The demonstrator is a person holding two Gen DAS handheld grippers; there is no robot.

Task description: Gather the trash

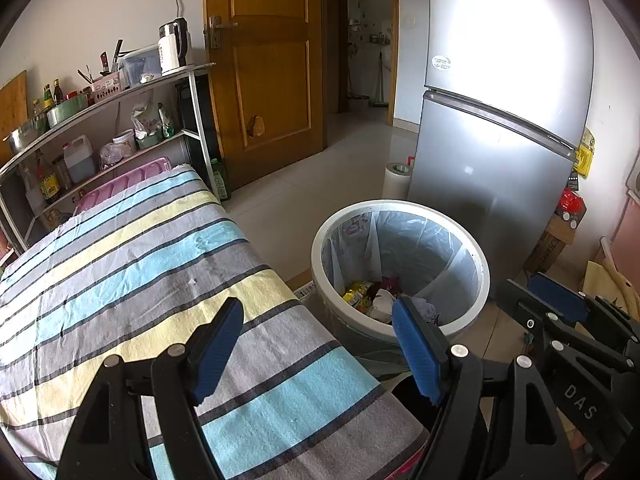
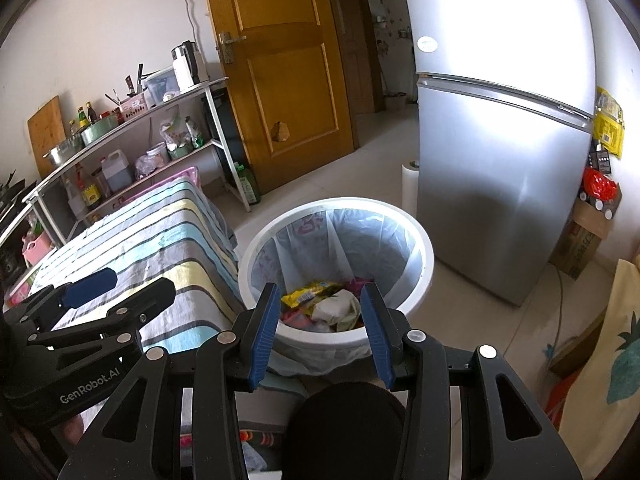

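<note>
A round white trash bin (image 1: 482,264) (image 2: 424,248) with a clear liner stands on the floor beside the striped table. Inside lie a yellow wrapper (image 2: 306,294) (image 1: 356,292), crumpled white paper (image 2: 338,308) (image 1: 380,304) and other scraps. My left gripper (image 1: 316,320) hangs open over the table's right corner, nothing between its blue pads (image 1: 216,348). My right gripper (image 2: 320,300) is open above the bin's near rim, empty; it also shows at the right edge of the left wrist view (image 1: 560,304). The left gripper (image 2: 90,286) appears at the left of the right wrist view.
The table carries a striped cloth (image 1: 140,272) (image 2: 160,232). A silver fridge (image 1: 508,120) (image 2: 504,140) stands right behind the bin, with a white paper roll (image 1: 396,180) beside it. A metal shelf rack (image 1: 100,136) with bottles and pots lines the left wall, next to a wooden door (image 1: 268,68). A cardboard box (image 2: 580,240) sits at the right.
</note>
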